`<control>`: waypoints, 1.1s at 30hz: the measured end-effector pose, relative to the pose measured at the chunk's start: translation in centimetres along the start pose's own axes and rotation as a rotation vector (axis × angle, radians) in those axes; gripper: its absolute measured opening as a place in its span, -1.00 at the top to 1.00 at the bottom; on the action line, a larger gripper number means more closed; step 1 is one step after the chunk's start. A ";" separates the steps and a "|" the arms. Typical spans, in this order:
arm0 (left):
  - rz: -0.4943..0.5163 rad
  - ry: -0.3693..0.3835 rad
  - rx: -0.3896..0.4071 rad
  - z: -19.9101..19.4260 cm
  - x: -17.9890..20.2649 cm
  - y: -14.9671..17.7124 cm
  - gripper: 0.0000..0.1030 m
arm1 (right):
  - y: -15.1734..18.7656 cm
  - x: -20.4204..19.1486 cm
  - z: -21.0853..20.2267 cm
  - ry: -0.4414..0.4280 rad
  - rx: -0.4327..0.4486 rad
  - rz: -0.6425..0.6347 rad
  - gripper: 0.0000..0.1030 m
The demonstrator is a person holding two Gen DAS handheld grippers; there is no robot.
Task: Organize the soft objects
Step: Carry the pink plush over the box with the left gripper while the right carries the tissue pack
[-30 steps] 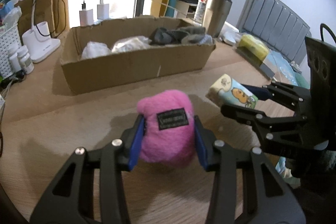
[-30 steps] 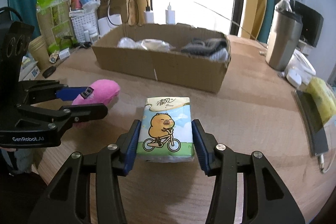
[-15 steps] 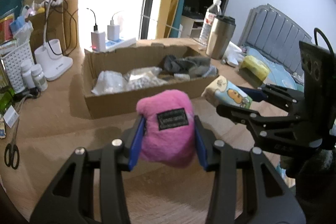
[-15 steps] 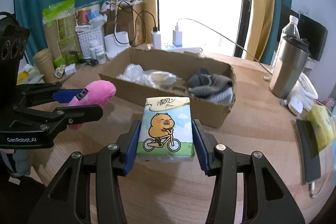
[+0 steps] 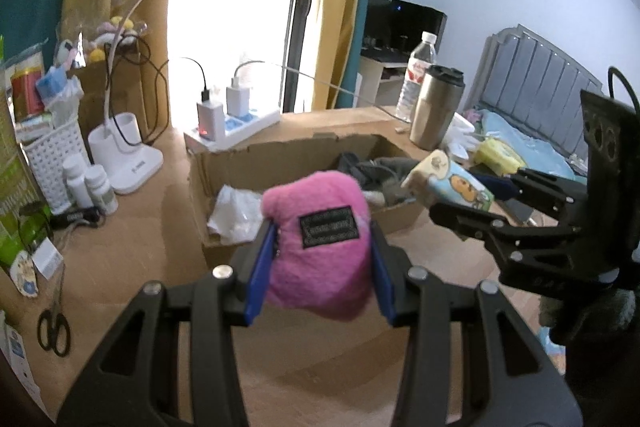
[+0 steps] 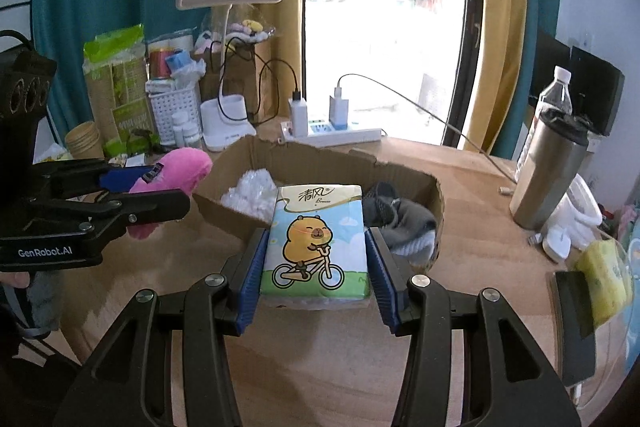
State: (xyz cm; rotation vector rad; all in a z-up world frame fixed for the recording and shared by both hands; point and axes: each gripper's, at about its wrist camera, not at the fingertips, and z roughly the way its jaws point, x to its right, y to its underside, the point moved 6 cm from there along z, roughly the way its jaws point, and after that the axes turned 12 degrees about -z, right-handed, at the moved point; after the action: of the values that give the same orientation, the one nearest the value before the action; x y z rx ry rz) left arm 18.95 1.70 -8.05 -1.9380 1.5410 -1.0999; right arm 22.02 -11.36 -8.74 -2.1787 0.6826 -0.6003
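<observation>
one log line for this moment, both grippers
left gripper: shut on pink plush | right gripper: shut on tissue pack | both off table, before cardboard box

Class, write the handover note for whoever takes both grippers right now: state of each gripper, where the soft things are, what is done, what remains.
Left gripper: jaws shut on the pink plush, held clear of the table.
Right gripper: jaws shut on the tissue pack, also in the air.
Cardboard box sits just ahead; it holds white plastic wrap and grey socks.
Done: both items picked up.
Left: likely carry both over the box and release them inside.
</observation>
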 end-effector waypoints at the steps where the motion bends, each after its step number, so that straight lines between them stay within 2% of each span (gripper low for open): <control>1: 0.005 -0.004 0.004 0.0 0.1 -0.2 0.12 | -0.2 0.1 0.0 0.001 0.003 0.000 0.01; 16: 0.009 -0.023 0.002 2.5 -0.3 -2.7 0.12 | -1.8 2.3 2.4 -0.002 0.007 0.007 0.01; 33: -0.013 -0.031 -0.044 6.8 -1.9 -3.9 0.12 | -2.6 3.5 6.7 -0.033 -0.026 0.012 0.01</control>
State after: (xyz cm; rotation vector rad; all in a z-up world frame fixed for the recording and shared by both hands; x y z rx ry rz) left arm 26.60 3.68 -9.78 -1.9874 1.5497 -1.0447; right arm 29.46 -8.61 -10.05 -2.2018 0.6891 -0.5508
